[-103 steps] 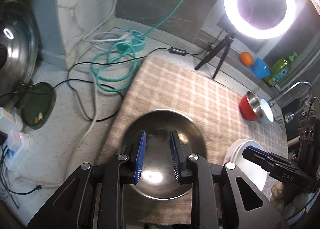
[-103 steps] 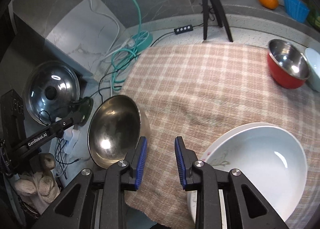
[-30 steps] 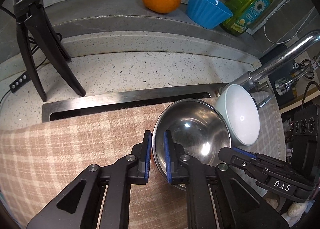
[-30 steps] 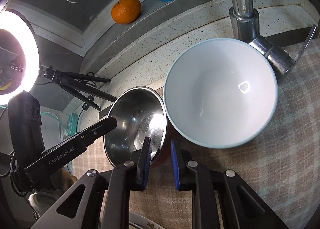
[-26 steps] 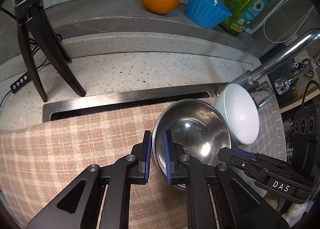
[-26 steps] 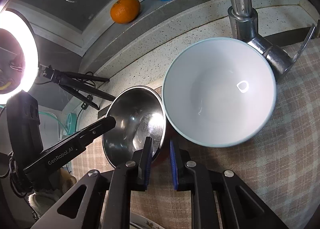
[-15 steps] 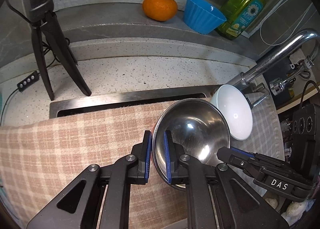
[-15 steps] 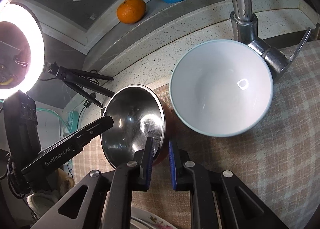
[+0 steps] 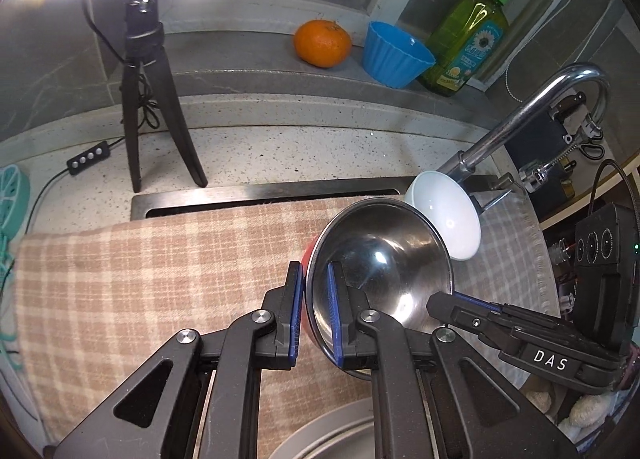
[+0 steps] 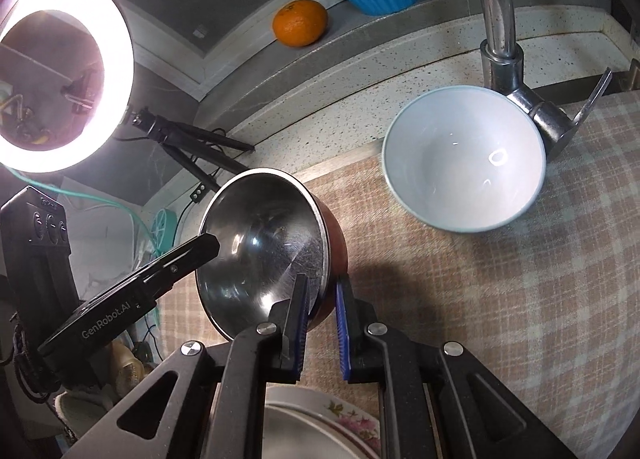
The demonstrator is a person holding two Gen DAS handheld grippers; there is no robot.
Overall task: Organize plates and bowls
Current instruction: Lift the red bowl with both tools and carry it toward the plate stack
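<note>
A steel bowl with a red outside (image 9: 380,259) hangs tilted above the checked cloth (image 9: 160,259), held from two sides. My left gripper (image 9: 313,271) is shut on its left rim. My right gripper (image 10: 321,287) is shut on the opposite rim of the same bowl (image 10: 260,243), which casts a shadow on the cloth below. A white bowl (image 10: 464,163) stands upright on the cloth by the tap base, apart from both grippers. A flowered plate (image 10: 344,423) lies under the grippers at the near edge, mostly hidden.
A chrome tap (image 9: 520,115) arches over the white bowl (image 9: 444,215). On the back ledge stand an orange (image 9: 322,43), a blue cup (image 9: 394,55) and a green soap bottle (image 9: 468,43). A ring-light tripod (image 9: 148,99) stands at the back left.
Both grippers, open over another bowl and a plate earlier, now pinch the red steel bowl. Over the last second they rose with it; the white bowl stayed put.
</note>
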